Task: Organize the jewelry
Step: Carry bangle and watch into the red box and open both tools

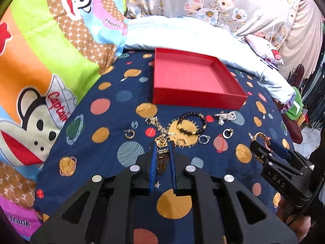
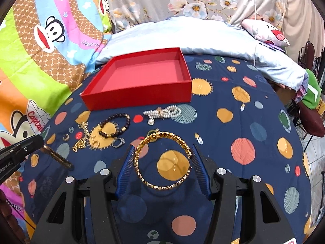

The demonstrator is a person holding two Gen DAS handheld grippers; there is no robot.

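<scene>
An empty red box (image 1: 182, 77) (image 2: 142, 75) sits on the navy planet-print sheet. In front of it lie a dark bead bracelet (image 1: 191, 124) (image 2: 115, 127), a pearl bracelet (image 1: 226, 117) (image 2: 162, 112), a gold chain (image 1: 160, 128) (image 2: 84, 136) and several rings (image 1: 204, 139). My left gripper (image 1: 162, 148) is shut on a gold watch-style link bracelet (image 1: 162, 158), which hangs between its blue pads. My right gripper (image 2: 162, 148) is shut on a gold woven bangle (image 2: 162, 160), held flat between its fingers above the sheet; it also shows in the left wrist view (image 1: 262, 140).
A cartoon monkey quilt (image 1: 40, 71) lies at the left. A pale blue blanket (image 1: 193, 32) and floral bedding lie behind the box. The bed's edge drops off at the right, with a chair (image 2: 310, 109) and clothes beyond.
</scene>
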